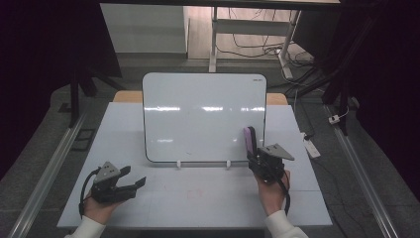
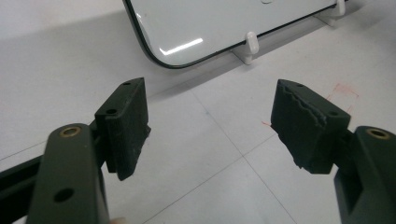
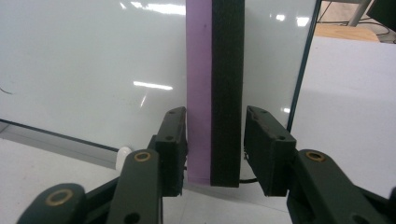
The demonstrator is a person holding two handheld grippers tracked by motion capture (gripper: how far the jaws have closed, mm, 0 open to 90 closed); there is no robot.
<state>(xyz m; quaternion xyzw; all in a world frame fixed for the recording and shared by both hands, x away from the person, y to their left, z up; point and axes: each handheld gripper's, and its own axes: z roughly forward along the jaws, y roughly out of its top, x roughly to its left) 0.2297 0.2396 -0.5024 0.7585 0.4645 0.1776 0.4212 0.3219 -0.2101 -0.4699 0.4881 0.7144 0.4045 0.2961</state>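
Whiteboard (image 1: 203,116) stood tilted back on two small white clip feet (image 1: 179,164) near the far middle of the white table (image 1: 148,198). Its surface was blank, with ceiling lights reflected on it.

Whiteboard eraser (image 1: 249,140), purple body with black felt side, stood on end against the board's lower right part, close to the right edge. In the right gripper view the eraser (image 3: 215,93) ran upright between the jaws, purple half toward the left jaw, black felt toward the right jaw.

Right gripper (image 1: 258,157) sat directly below the eraser, jaws pointing toward the board. Jaws (image 3: 215,149) were slightly parted: a thin gap showed at the right pad, and the left pad lay just beside the purple side; I could not tell whether it still touched. No firm clamp visible.

Left gripper (image 1: 132,178) rested low over the table's near left, held in the person's hand, well apart from the board. Its jaws (image 2: 210,126) stood about half open with only bare table between them. Faint red marks (image 2: 343,91) showed on the table just beyond the right jaw.
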